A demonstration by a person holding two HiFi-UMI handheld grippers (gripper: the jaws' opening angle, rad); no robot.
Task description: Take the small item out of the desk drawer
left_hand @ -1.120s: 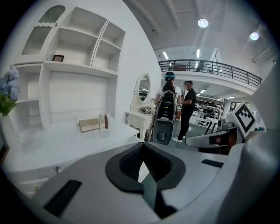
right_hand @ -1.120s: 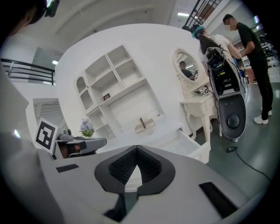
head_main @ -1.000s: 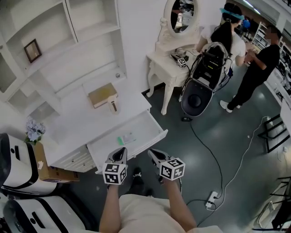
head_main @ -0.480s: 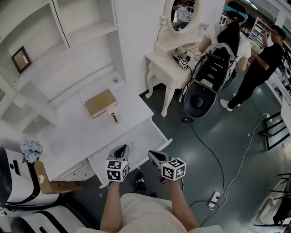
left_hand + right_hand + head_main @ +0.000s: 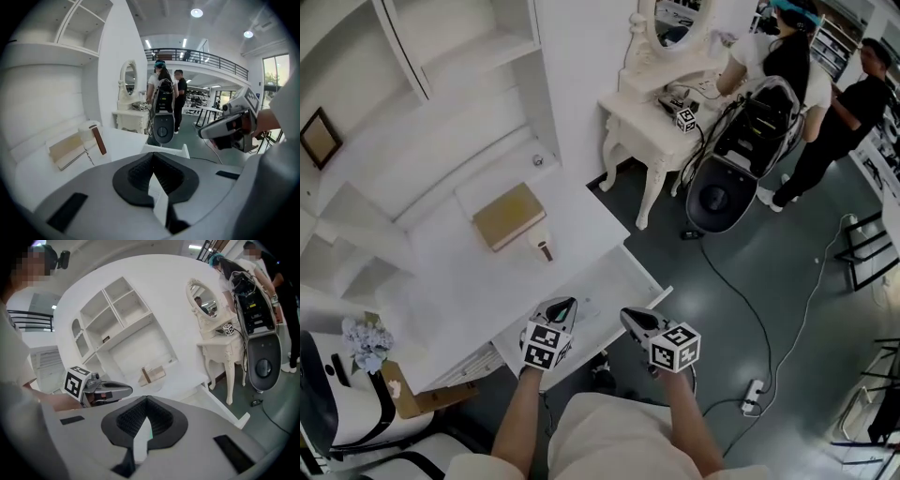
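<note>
The white desk drawer (image 5: 614,279) stands pulled out below the desk top (image 5: 478,277). My left gripper (image 5: 561,311) hangs over the drawer's front part with its jaws shut. A speck of green (image 5: 567,305) shows right at its tip; I cannot tell whether that is the small item lying under it. My right gripper (image 5: 634,320) hovers just outside the drawer's front edge, shut and holding nothing. The right gripper view shows the left gripper (image 5: 123,390) from the side, jaws together. The left gripper view catches the right gripper (image 5: 212,131) over the drawer's rim (image 5: 165,149).
A tan flat box (image 5: 508,216) and a small white cylinder with a brown stick (image 5: 542,247) lie on the desk. A white dressing table (image 5: 661,103), a black machine (image 5: 741,141), two people (image 5: 787,66) and floor cables (image 5: 750,309) are at the right.
The view has swung, so desk and drawer sit further right. Both grippers edged forward. The green and white item that lay bare in the drawer is now under the left gripper's tip.
</note>
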